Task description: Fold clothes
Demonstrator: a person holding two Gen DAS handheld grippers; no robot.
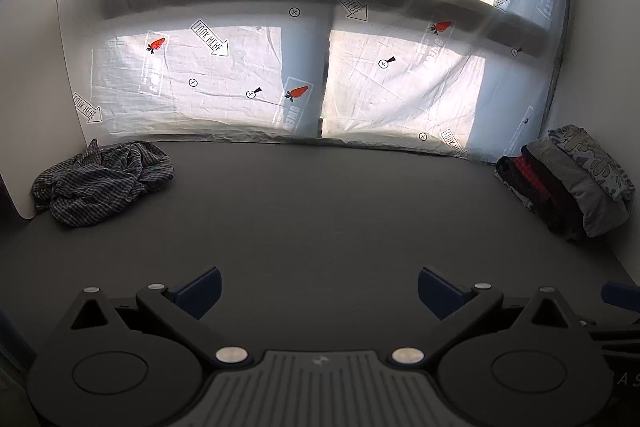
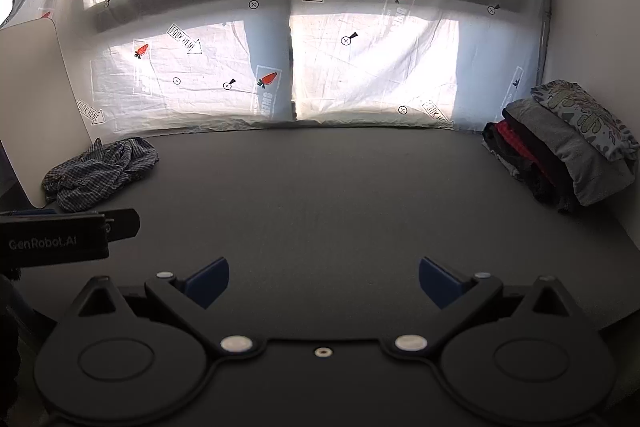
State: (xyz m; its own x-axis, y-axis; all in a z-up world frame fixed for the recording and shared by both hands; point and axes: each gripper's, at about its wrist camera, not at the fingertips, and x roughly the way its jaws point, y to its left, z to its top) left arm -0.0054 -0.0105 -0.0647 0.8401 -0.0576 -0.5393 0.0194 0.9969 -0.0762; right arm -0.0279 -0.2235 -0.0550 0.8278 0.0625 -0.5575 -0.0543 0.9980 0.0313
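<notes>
Both cams are wrist fisheyes, each sitting just behind its own gripper and looking fwd along the fingers, angled slightly down over the dark table (image 1: 320, 211).

Left wrist cam: left gripper (image 1: 319, 293) fills the bottom of frame, jaws spread wide.

Right wrist cam: right gripper (image 2: 324, 283) at bottom, same layout, jaws apart; left unit's body pokes in at the left edge, so the cams sit side by side, near each other.

Both face the printed sheet (image 1: 240, 67) at the far end.

Shared: crumpled plaid garment (image 1: 102, 183) far left, folded stack (image 1: 572, 179) far right, white board (image 1: 32, 99) at left.
</notes>
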